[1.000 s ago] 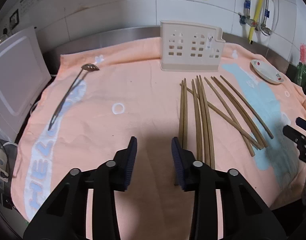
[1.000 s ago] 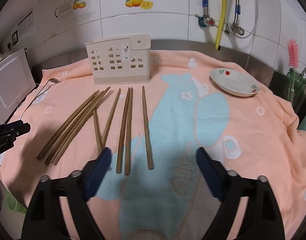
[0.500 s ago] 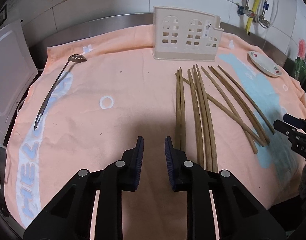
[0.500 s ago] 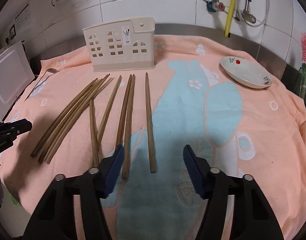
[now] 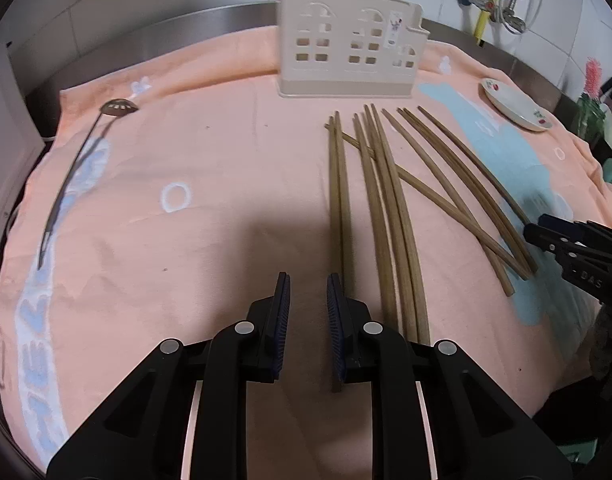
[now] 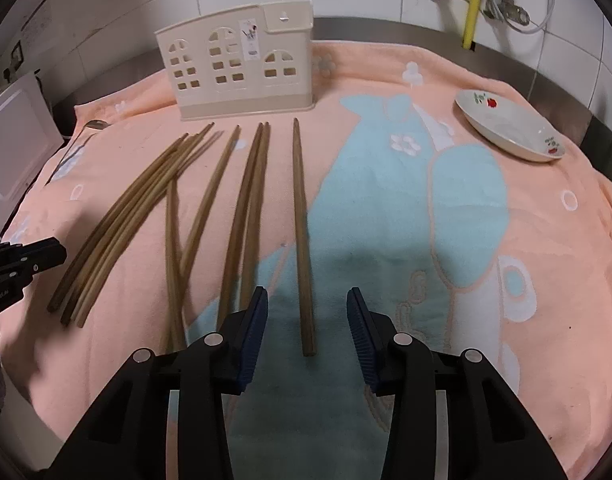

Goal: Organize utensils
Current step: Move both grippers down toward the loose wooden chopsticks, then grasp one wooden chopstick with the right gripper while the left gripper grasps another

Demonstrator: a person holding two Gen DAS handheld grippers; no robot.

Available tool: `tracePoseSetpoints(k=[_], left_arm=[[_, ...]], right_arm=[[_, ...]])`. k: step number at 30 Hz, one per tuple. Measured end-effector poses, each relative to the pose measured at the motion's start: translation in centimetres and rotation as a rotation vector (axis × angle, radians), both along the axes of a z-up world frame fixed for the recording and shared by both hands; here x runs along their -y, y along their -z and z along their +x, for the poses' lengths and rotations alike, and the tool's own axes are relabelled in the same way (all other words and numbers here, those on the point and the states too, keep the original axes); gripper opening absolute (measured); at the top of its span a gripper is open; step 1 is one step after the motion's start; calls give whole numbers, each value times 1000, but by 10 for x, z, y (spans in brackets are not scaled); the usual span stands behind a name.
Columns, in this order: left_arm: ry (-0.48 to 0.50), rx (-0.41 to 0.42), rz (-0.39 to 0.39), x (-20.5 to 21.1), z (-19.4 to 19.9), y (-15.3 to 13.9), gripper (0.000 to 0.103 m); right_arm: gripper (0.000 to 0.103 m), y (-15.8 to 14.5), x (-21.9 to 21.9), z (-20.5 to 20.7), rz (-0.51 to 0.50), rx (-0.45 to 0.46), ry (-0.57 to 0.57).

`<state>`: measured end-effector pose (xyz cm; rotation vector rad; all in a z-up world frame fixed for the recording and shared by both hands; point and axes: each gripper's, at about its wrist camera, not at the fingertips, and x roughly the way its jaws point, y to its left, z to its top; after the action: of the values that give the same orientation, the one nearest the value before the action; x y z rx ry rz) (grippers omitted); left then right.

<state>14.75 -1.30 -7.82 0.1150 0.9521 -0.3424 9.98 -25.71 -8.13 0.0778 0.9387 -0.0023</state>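
Several brown wooden chopsticks lie on an orange towel, also in the right wrist view. A cream utensil holder stands behind them, also in the right wrist view. A slotted metal spoon lies at the left. My left gripper is open with a narrow gap, empty, just left of the leftmost chopstick pair. My right gripper is open and straddles the near end of a lone chopstick.
A white dish with red print sits at the right; it also shows in the left wrist view. A white board stands at the left edge. Pipes and tiled wall lie behind. The towel's front edge is near.
Both grippers have moved forward and down toward the chopsticks. The right jaws have narrowed from wide open. The left jaws narrowed, then widened slightly.
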Motion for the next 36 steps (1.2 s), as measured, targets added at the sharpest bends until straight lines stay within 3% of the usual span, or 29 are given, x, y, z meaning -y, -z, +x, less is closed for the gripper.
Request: tracePoseSetpoints(k=[9, 13, 32, 36], left_arm=[[41, -17, 8, 8, 7, 4, 10], [49, -17, 8, 9, 8, 3, 10], [55, -29, 7, 13, 8, 6, 10], [43, -44, -24, 9, 10, 7, 10]], right_arm=[[35, 4, -1, 4, -17, -9, -4], [31, 3, -3, 4, -29, -8, -19], [31, 4, -9, 3, -65, -3, -30], [31, 4, -7, 2, -57, 2, -28]])
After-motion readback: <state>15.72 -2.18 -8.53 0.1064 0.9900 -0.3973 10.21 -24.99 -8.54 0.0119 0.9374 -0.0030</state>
